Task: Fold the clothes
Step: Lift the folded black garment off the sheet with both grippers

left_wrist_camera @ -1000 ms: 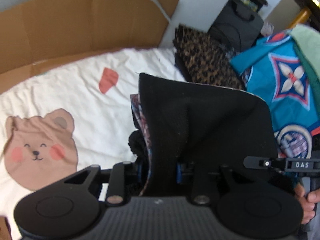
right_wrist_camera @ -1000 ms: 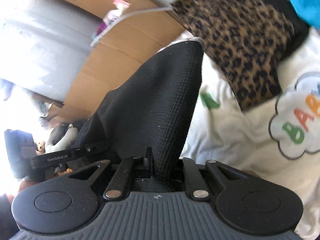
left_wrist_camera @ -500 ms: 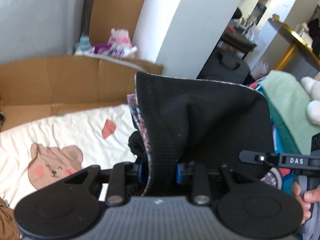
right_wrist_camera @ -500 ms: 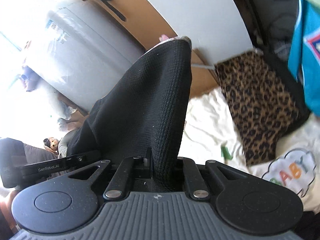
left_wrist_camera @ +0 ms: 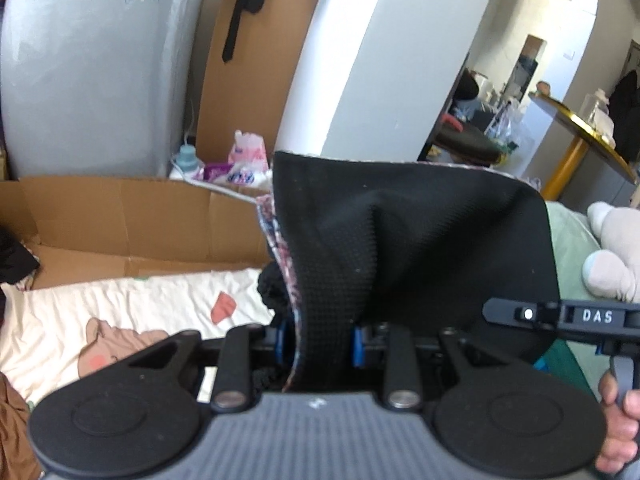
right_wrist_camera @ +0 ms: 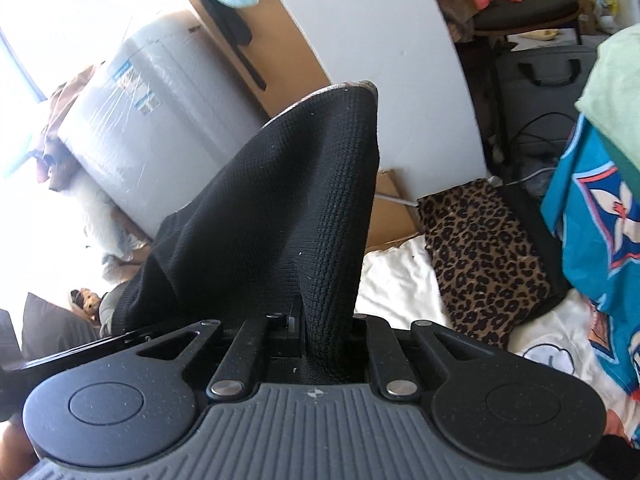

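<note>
The left gripper [left_wrist_camera: 320, 346] and right gripper [right_wrist_camera: 326, 340] each pinched the black garment [left_wrist_camera: 408, 248] tight between their jaws, holding it raised above the white blanket [left_wrist_camera: 140, 304], cardboard [left_wrist_camera: 120, 216] behind.

The garment [left_wrist_camera: 400, 248] rises between the left gripper's fingers [left_wrist_camera: 280, 344] and spreads to their right. Below and left of them lies the bed sheet [left_wrist_camera: 132, 304]; the cardboard [left_wrist_camera: 120, 216] stands behind it. Right of the right gripper's fingers [right_wrist_camera: 294, 320] lies the leopard cloth [right_wrist_camera: 480, 256].
</note>
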Demonstrator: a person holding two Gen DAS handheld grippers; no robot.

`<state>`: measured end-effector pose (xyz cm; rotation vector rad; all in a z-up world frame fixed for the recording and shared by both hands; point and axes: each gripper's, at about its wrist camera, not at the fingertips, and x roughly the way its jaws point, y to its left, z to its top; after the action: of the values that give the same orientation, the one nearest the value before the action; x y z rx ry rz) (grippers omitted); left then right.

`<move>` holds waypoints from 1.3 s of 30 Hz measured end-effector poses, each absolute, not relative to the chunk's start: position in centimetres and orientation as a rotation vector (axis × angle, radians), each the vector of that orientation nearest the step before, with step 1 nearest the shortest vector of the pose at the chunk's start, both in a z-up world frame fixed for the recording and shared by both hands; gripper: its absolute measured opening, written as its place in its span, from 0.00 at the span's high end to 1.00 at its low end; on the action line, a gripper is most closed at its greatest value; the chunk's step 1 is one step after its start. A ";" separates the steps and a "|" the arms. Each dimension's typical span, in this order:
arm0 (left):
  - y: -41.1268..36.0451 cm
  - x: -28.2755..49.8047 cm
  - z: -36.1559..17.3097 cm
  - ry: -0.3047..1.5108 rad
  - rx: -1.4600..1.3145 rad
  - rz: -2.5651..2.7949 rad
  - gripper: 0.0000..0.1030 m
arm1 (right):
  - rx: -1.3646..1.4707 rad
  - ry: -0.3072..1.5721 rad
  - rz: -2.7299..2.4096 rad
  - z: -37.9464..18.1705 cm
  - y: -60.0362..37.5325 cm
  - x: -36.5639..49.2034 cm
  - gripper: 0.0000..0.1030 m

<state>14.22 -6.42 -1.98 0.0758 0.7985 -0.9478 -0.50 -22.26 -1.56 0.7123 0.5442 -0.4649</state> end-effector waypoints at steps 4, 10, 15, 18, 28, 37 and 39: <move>-6.4 13.7 -1.2 0.774 0.061 -0.958 0.69 | 0.622 0.550 -0.498 0.6 -20.8 -0.7 0.92; -6.8 12.9 -0.8 0.727 0.028 -0.922 0.69 | 0.531 0.509 -0.504 1.9 -19.9 -1.2 0.92; -6.5 11.5 -2.3 0.701 0.018 -0.932 0.69 | 0.489 0.505 -0.520 0.5 -19.8 -1.8 0.92; -6.5 11.2 -2.9 0.715 0.043 -0.936 0.69 | 0.502 0.511 -0.511 -0.2 -20.1 -2.2 0.92; -6.5 9.9 -3.2 0.754 0.057 -0.969 0.69 | 0.541 0.521 -0.521 -1.2 -21.2 -3.3 0.92; -7.7 8.6 -3.0 0.721 0.064 -1.007 0.69 | 0.538 0.515 -0.573 -0.6 -21.3 -4.9 0.92; -7.9 8.4 -2.9 0.720 0.053 -1.016 0.69 | 0.522 0.511 -0.587 -0.3 -21.2 -5.4 0.92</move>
<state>8.42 -7.90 -2.92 0.0533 0.7200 -1.0161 -5.43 -21.24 -0.28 0.5222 0.5114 -0.5870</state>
